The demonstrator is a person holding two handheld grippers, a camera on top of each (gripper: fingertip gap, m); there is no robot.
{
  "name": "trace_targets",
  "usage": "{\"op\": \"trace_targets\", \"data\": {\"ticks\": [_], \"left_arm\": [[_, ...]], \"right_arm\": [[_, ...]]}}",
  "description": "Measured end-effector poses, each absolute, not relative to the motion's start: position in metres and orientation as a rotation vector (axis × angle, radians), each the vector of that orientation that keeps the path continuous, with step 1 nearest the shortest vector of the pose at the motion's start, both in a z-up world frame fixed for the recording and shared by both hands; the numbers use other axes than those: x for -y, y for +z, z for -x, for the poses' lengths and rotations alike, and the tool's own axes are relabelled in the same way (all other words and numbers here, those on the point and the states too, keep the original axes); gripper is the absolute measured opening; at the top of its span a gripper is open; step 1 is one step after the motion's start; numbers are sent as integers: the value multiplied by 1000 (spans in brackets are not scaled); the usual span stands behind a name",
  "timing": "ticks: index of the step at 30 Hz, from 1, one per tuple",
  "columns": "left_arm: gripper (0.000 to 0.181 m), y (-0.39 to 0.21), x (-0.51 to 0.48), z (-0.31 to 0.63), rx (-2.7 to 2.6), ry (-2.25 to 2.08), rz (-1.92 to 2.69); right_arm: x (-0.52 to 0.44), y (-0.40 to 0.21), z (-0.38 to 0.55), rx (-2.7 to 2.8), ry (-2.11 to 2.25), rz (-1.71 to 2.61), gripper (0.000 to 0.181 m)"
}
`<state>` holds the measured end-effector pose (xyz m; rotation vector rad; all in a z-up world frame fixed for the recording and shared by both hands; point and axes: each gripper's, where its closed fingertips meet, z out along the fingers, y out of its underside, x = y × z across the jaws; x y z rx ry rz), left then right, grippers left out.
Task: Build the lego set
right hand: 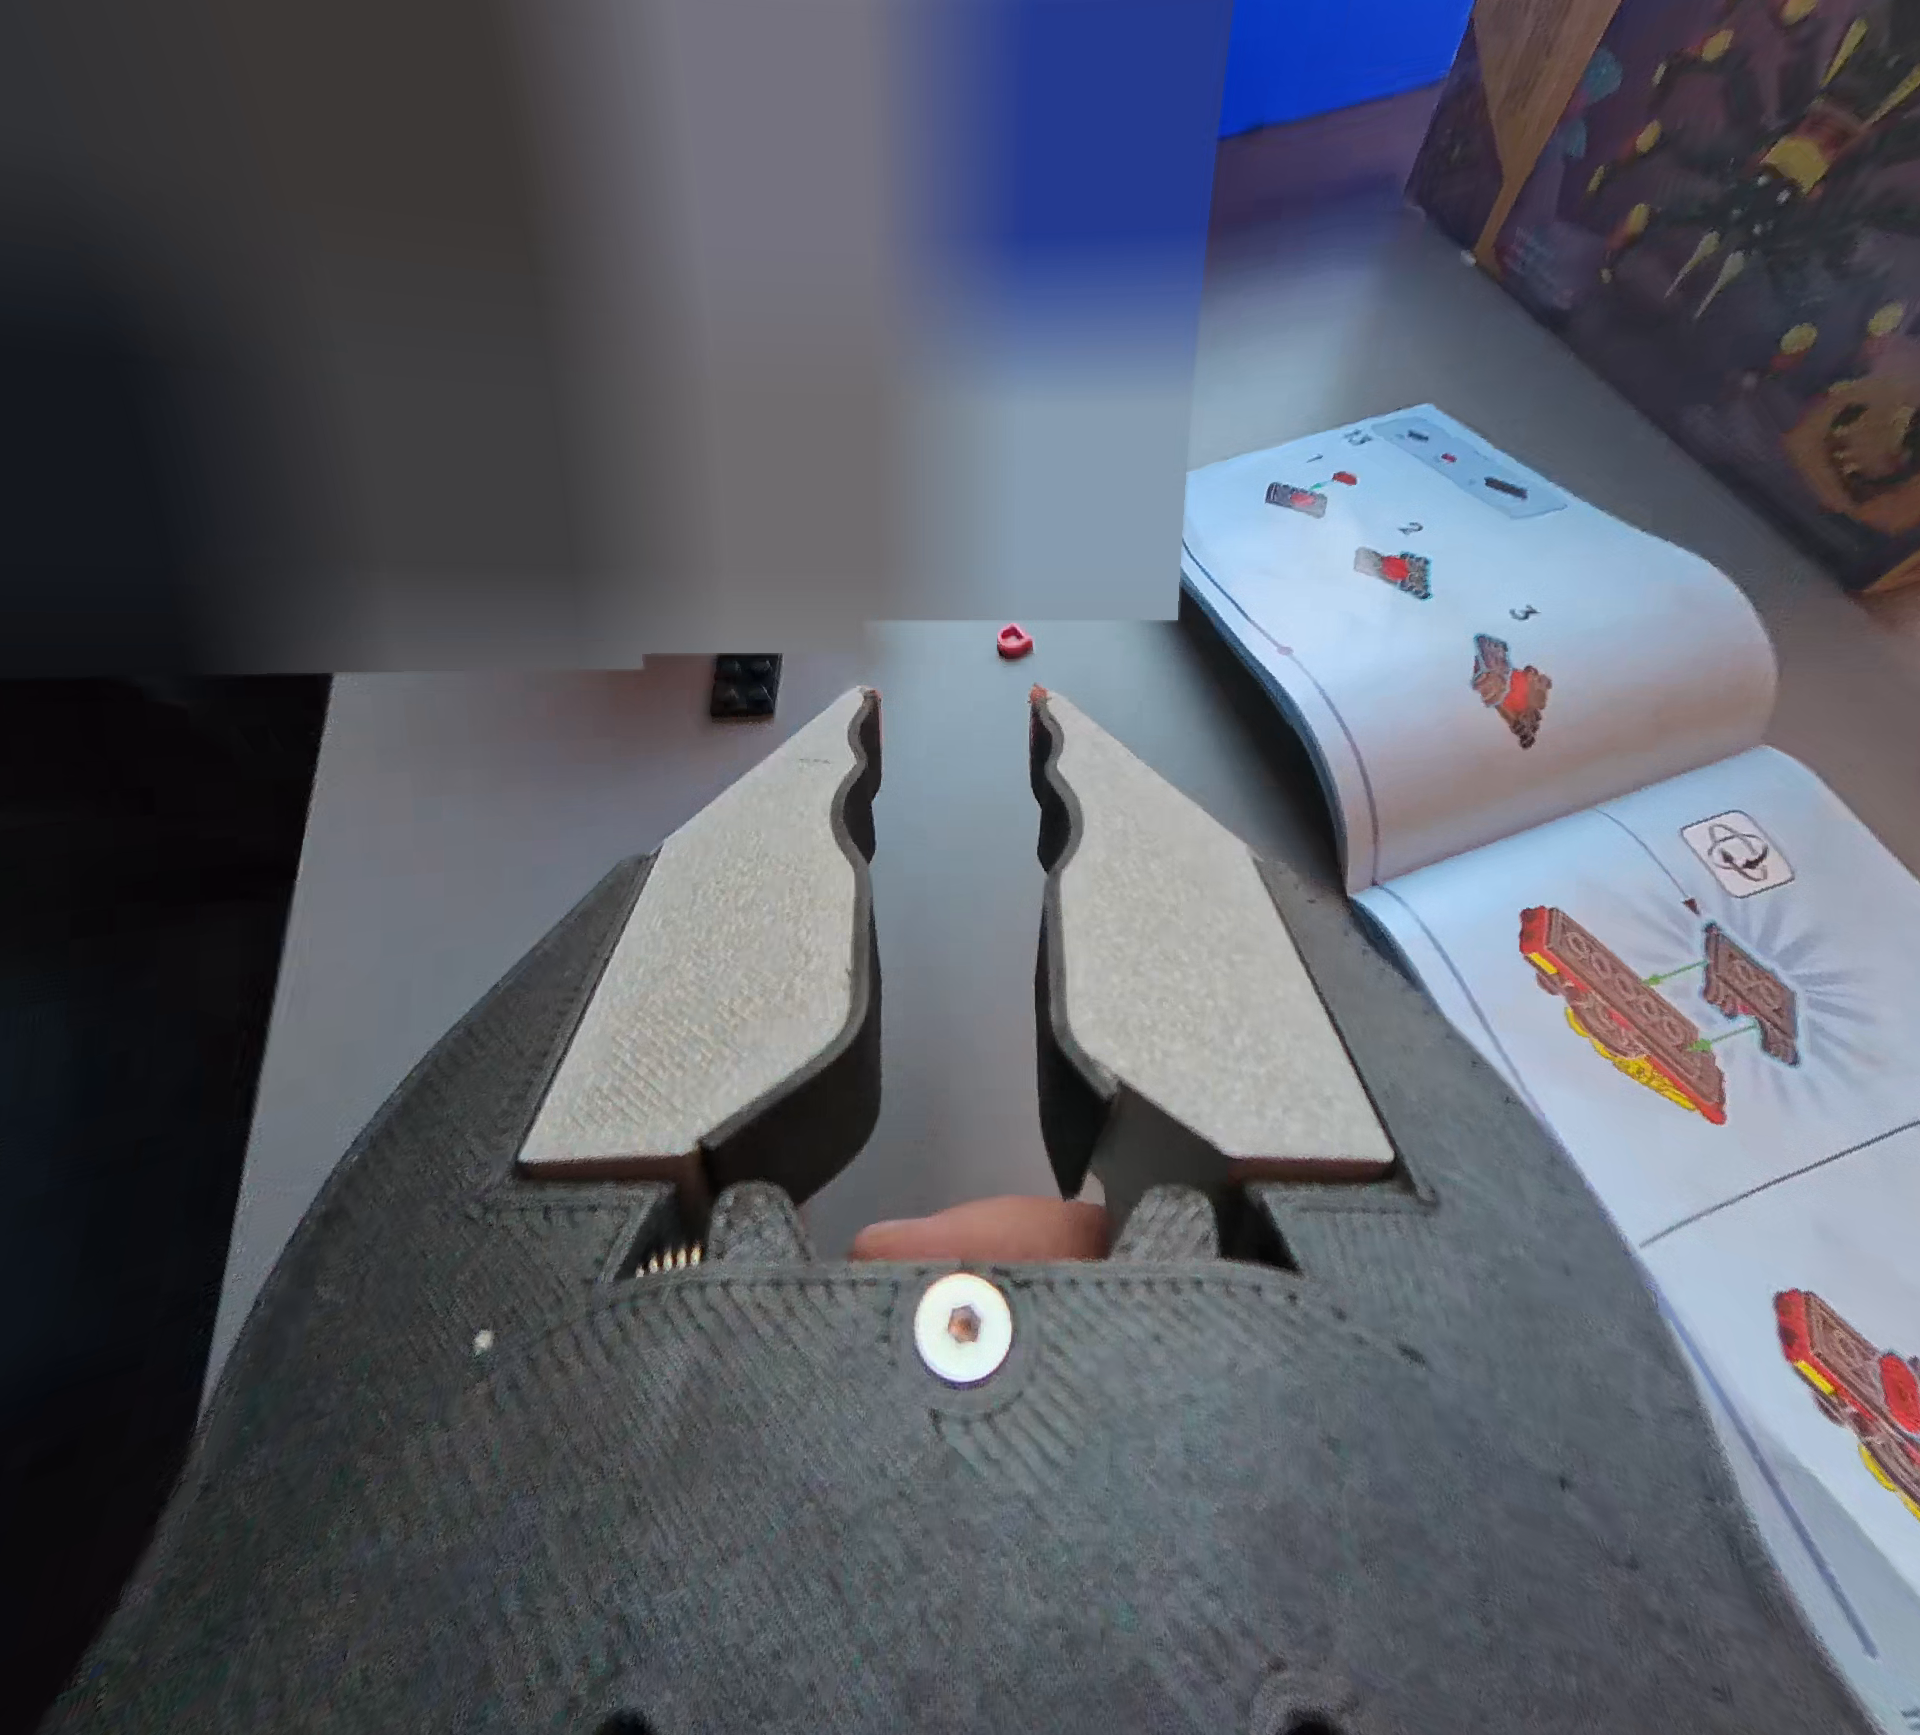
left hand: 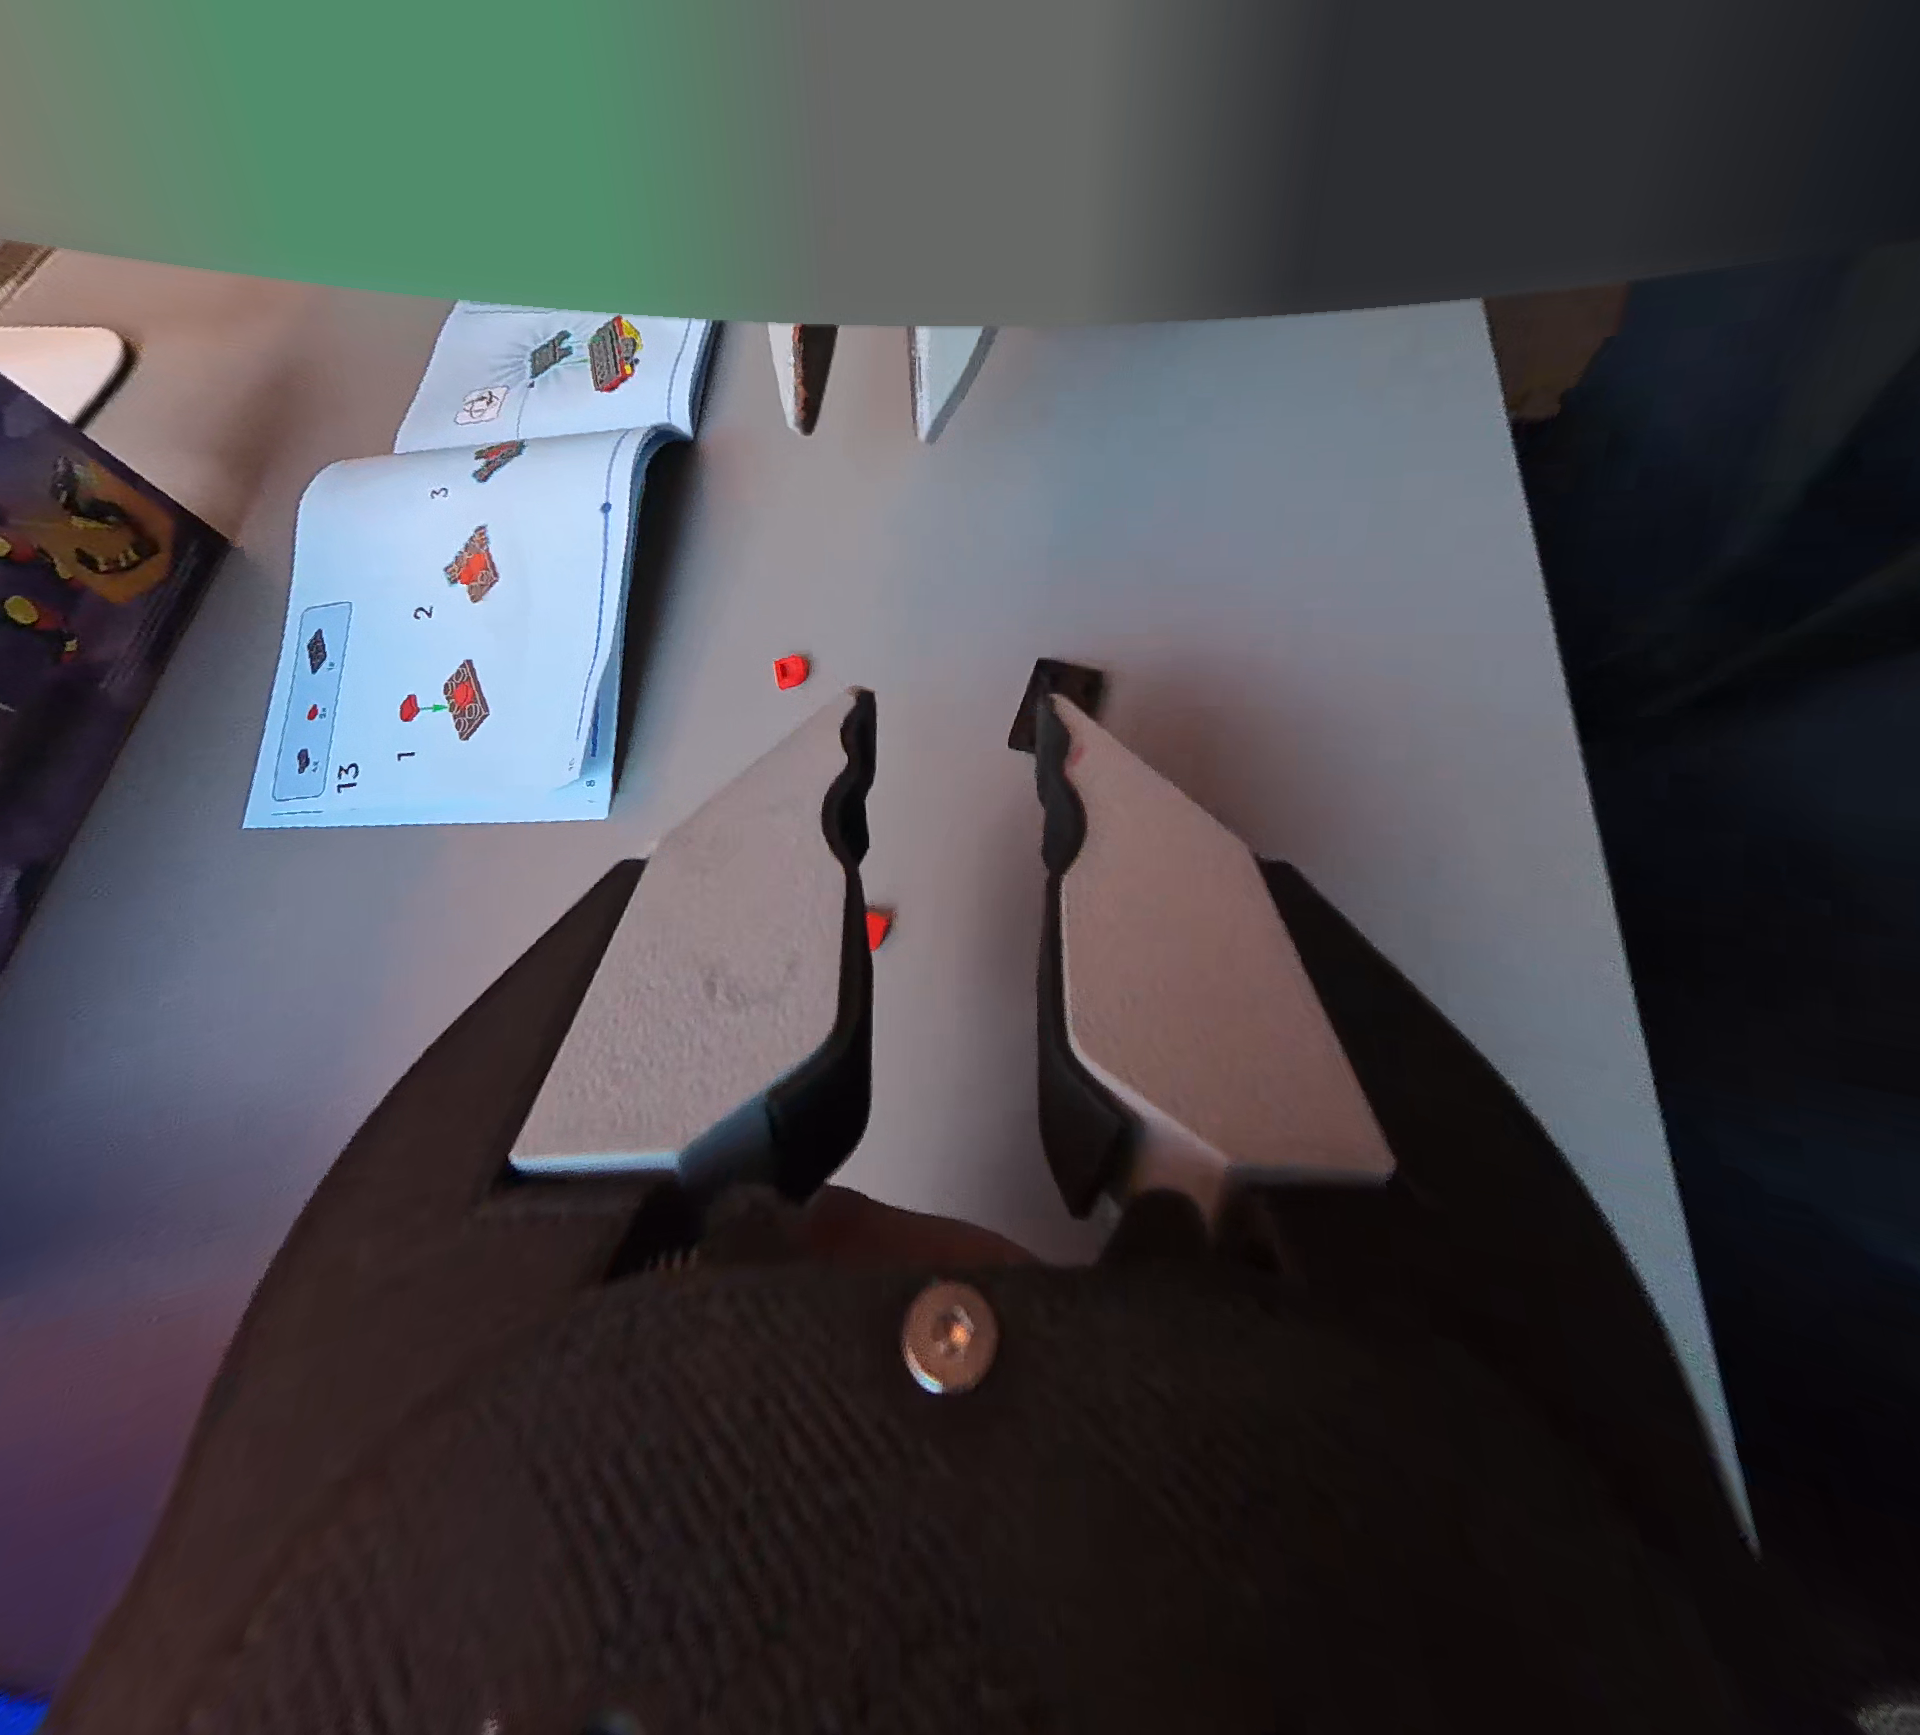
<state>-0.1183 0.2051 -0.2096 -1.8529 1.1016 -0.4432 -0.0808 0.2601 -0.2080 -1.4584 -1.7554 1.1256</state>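
From the left wrist view, I read across the grey table (left hand: pixel 1247 542): the purple set box (left hand: pixel 73 605) at far left, the open instruction booklet (left hand: pixel 457 625) beside it, then one small red piece (left hand: pixel 791 671) just beyond my left gripper (left hand: pixel 956 709), whose fingers stand spread and empty. A second red piece (left hand: pixel 879 927) lies on the table under the left finger, and a dark brown plate (left hand: pixel 1070 688) sits at the right fingertip, half hidden behind it. Farther off, the tips of my right gripper (left hand: pixel 883 381) point back toward me; in its own view its fingers are also spread, holding nothing, with the plate (right hand: pixel 746 686) to the left and a red piece (right hand: pixel 1014 641) just ahead. My worry: these parts are tiny and loose, so a finger closing off-centre could flick the red piece away, or nudge the plate toward the near table edge at right.
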Motion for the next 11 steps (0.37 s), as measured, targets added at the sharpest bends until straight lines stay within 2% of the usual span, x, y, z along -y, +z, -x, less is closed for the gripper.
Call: {"op": "trace_targets", "data": {"ticks": [11], "left_arm": [[29, -226, -206, 106, -1180, -329, 1874]], "right_arm": [[-267, -226, 103, 2038, 887, 1387, 23]]}}
